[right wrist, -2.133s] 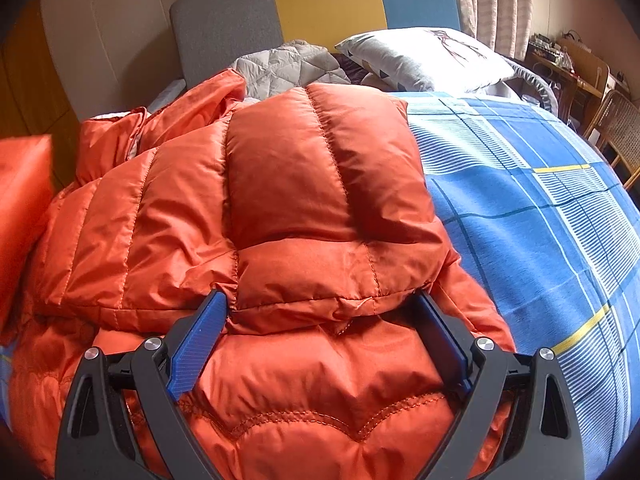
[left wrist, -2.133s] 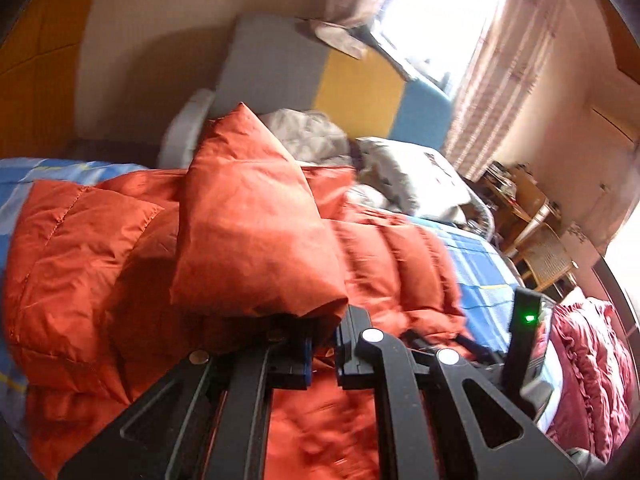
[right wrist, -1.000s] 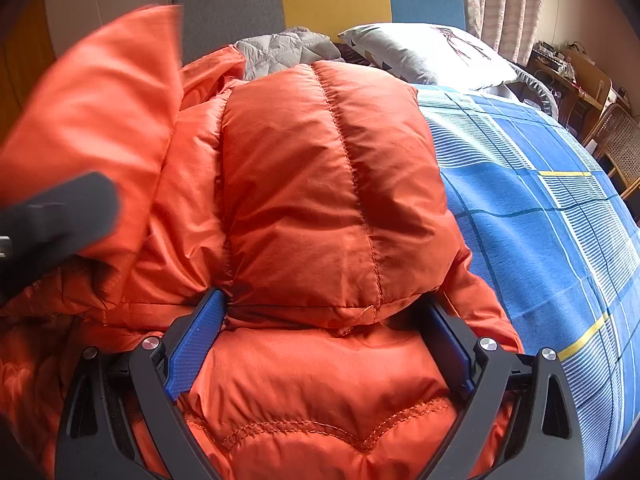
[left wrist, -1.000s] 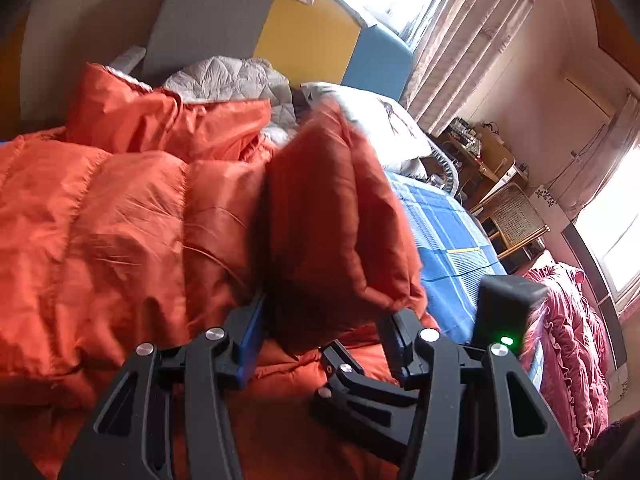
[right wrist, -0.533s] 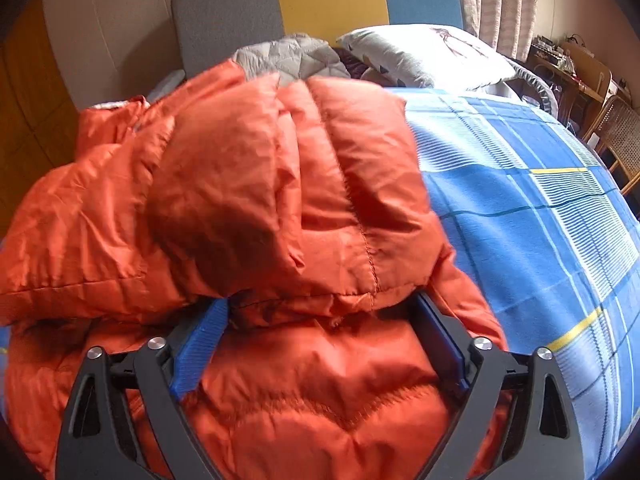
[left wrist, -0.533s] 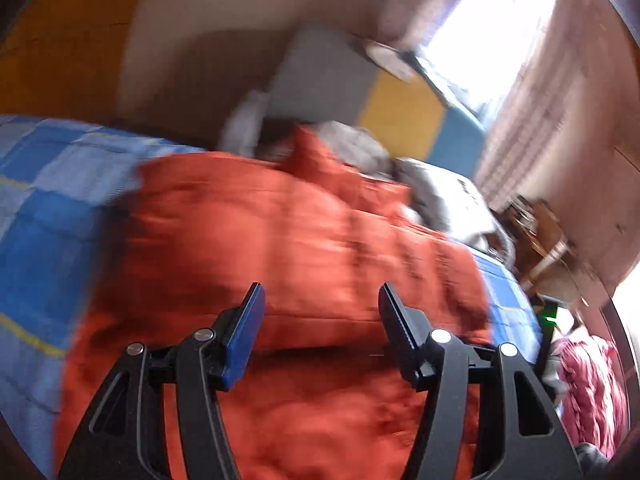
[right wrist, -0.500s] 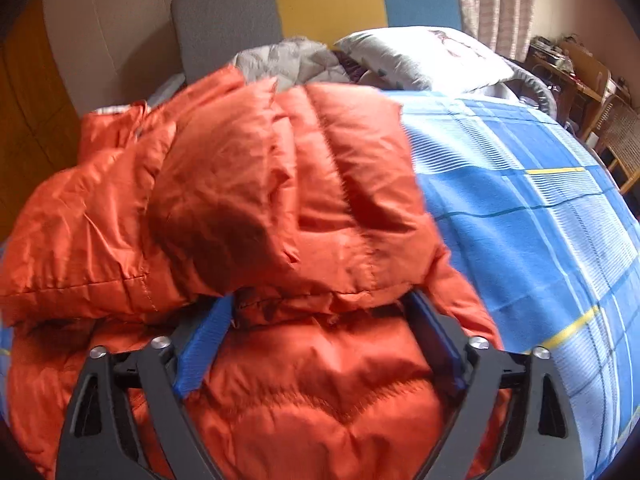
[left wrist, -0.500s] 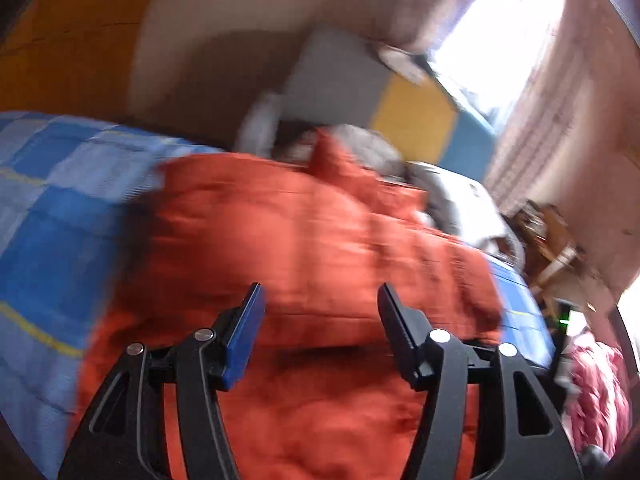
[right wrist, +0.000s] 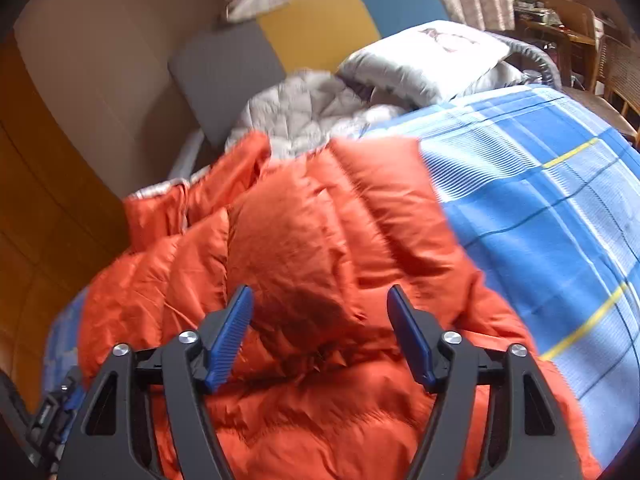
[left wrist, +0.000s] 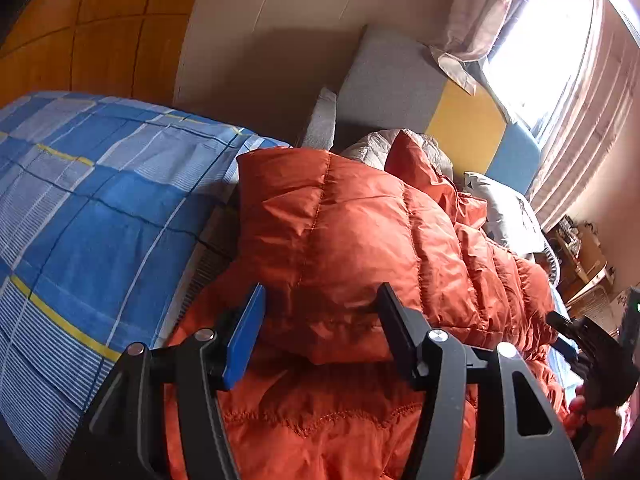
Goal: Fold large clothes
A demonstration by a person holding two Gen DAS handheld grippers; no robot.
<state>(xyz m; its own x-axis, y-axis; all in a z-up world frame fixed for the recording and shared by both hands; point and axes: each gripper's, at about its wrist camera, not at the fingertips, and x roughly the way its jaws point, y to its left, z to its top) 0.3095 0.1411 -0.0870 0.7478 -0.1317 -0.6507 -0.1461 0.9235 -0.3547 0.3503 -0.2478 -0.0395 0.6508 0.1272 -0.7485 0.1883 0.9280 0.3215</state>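
1. A big bed with a blue checked sheet [left wrist: 100,208] fills the room, and its headboard [left wrist: 400,84] is grey, yellow and blue.
2. A puffy orange down jacket [left wrist: 348,240] lies across the bed, folded over on itself.
3. A grey quilted blanket [right wrist: 304,112] and a pale pillow [right wrist: 432,60] sit near the headboard.
4. The left gripper [left wrist: 320,320] is about half open. A folded jacket part sits between its jaws, but I cannot tell if they squeeze it.
5. The right gripper [right wrist: 320,320] has just been closing. It is about half open above the jacket and holds nothing.
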